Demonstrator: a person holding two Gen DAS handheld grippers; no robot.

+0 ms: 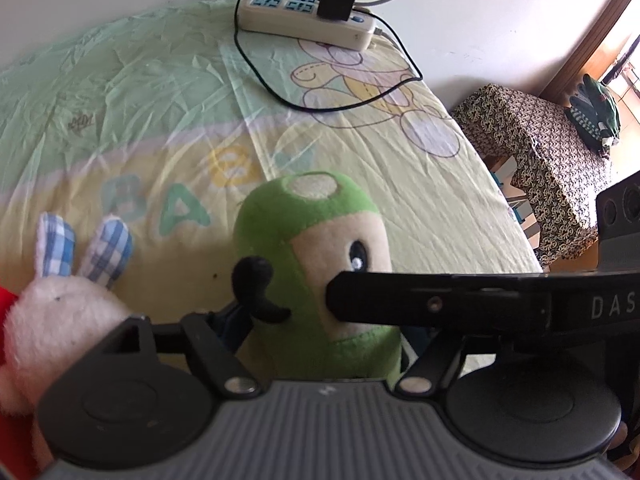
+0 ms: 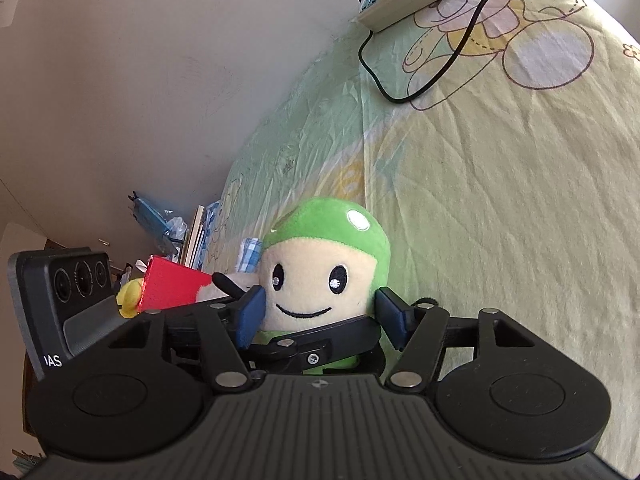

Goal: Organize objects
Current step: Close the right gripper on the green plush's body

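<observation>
Between the blue pads of the right claw (image 2: 320, 314) sits a green plush doll with a cream face and stitched smile (image 2: 326, 276); the pads stand at either side of its head, at 9 and 3 o'clock, but I cannot tell whether they press it. Seen from the left wrist, the left claw (image 1: 320, 320) has the doll's body between its fingers, and I cannot tell whether they clamp it. Just beside the doll at 9 o'clock lies a white fluffy rabbit toy with blue checked ears (image 1: 60, 304). Both rest on a bed under a pale green and yellow cartoon-print sheet (image 1: 160, 92). Far off at 12 o'clock, a white power strip with a black adapter (image 1: 308, 12) lies near the wall, its black cable (image 1: 280, 98) looping over the sheet.
</observation>
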